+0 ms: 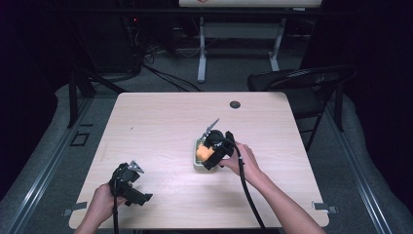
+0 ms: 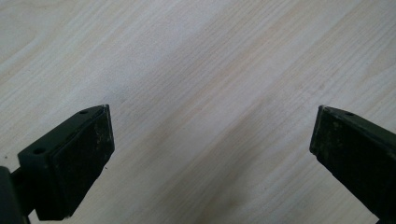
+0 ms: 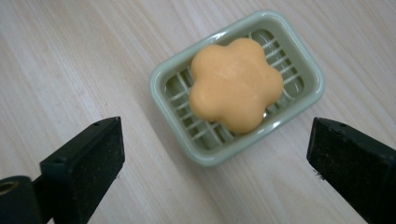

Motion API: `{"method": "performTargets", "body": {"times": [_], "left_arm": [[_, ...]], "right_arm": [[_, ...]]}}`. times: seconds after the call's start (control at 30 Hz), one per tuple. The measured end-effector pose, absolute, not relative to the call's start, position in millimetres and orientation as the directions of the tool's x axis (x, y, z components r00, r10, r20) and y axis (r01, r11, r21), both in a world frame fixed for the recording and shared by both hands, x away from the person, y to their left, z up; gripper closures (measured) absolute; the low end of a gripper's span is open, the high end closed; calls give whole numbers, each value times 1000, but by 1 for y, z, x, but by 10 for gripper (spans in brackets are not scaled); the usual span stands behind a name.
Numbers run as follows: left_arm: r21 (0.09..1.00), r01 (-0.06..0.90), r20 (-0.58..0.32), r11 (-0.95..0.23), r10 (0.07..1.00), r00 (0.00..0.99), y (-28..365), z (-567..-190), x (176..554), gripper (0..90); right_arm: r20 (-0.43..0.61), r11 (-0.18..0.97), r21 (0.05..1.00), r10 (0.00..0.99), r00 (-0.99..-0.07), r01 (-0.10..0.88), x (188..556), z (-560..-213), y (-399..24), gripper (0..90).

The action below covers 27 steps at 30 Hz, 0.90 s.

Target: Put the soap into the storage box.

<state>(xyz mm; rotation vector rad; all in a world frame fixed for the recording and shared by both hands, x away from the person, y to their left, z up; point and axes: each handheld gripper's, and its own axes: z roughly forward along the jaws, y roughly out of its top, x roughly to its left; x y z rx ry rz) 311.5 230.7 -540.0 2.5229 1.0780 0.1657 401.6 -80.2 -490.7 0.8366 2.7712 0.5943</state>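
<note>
table (image 1: 160, 122) – pale wood, bare around my work | soap dish (image 3: 299, 70) – green, slatted, just right of table centre | soap (image 3: 236, 88) – orange flower bar lying in dish; I judge it light, stiff, slick – take across its lobed flanks | right gripper (image 3: 215, 158) above it, jaws wide, empty | left gripper (image 2: 210, 144) wide, empty, near my edge

We count one orange flower-shaped soap (image 3: 236, 91), one pale green soap dish (image 3: 163, 77) (the soap lies in it), one wooden table (image 1: 160, 122), two grippers, and one black chair (image 1: 302, 80) behind.
</note>
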Motion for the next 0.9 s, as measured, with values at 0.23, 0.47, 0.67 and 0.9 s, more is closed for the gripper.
{"method": "performTargets", "body": {"times": [0.23, 0.47, 0.67, 0.9], "left_arm": [[397, 670, -43, -628, 716, 697, 231, -540, 311, 0], [398, 670, -45, -627, 716, 697, 230, -540, 312, 0], [397, 672, -46, -626, 717, 695, 230, -541, 312, 0], [398, 670, -42, -627, 717, 696, 230, -541, 312, 0]], "right_arm": [[-57, 754, 435, 569, -821, 492, 389, -486, -99, 13], [-62, 749, 429, 582, -811, 505, 379, -487, -117, 11], [-67, 751, 409, 590, -804, 517, 371, -489, -134, 11], [-74, 746, 399, 605, -793, 533, 360, -492, -153, 11]]}}
